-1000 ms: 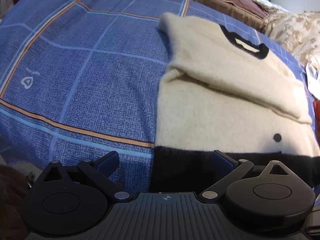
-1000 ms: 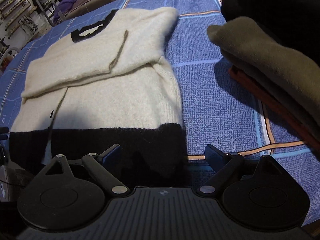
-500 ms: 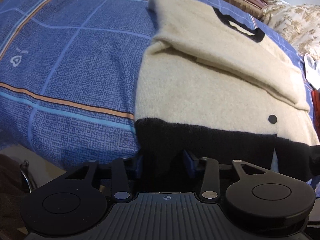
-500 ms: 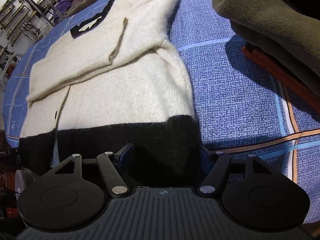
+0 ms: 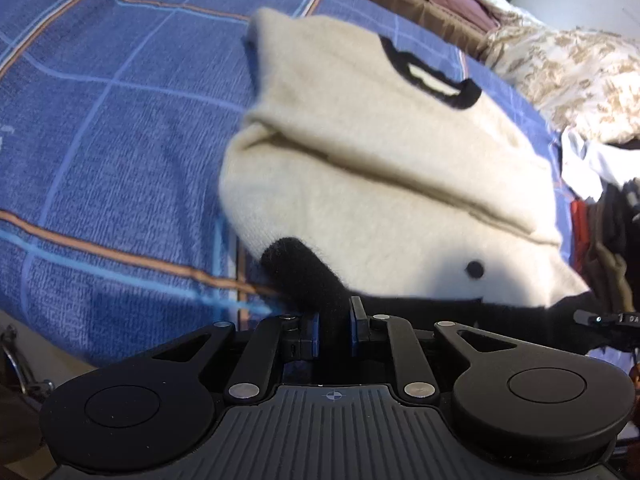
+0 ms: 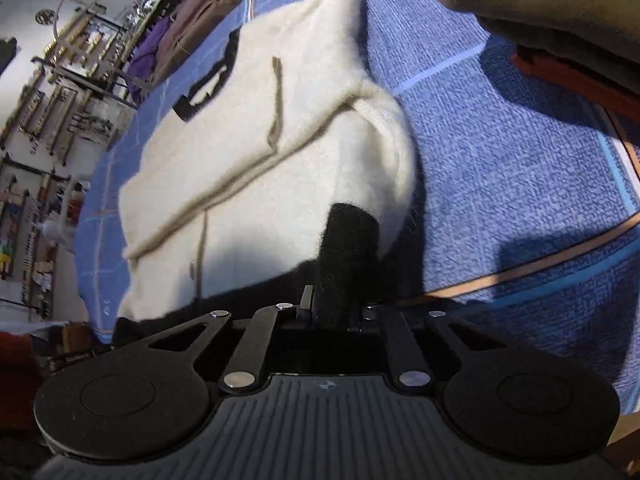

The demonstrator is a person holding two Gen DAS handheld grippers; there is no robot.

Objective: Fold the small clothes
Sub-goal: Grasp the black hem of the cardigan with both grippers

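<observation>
A cream sweater with a black collar and a black hem band lies on the blue checked bedspread, sleeves folded across its chest. My left gripper is shut on the left corner of the black hem and lifts it off the bed. My right gripper is shut on the right corner of the black hem, also raised. The sweater bulges upward between both grips.
A stack of folded clothes, olive on top, sits to the right of the sweater on the bedspread. A patterned pillow lies at the far right. Shelves and racks stand beyond the bed.
Both grippers closed fully on the black hem corners and lifted them. The lower part of the sweater has risen off the bed and moved toward the collar.
</observation>
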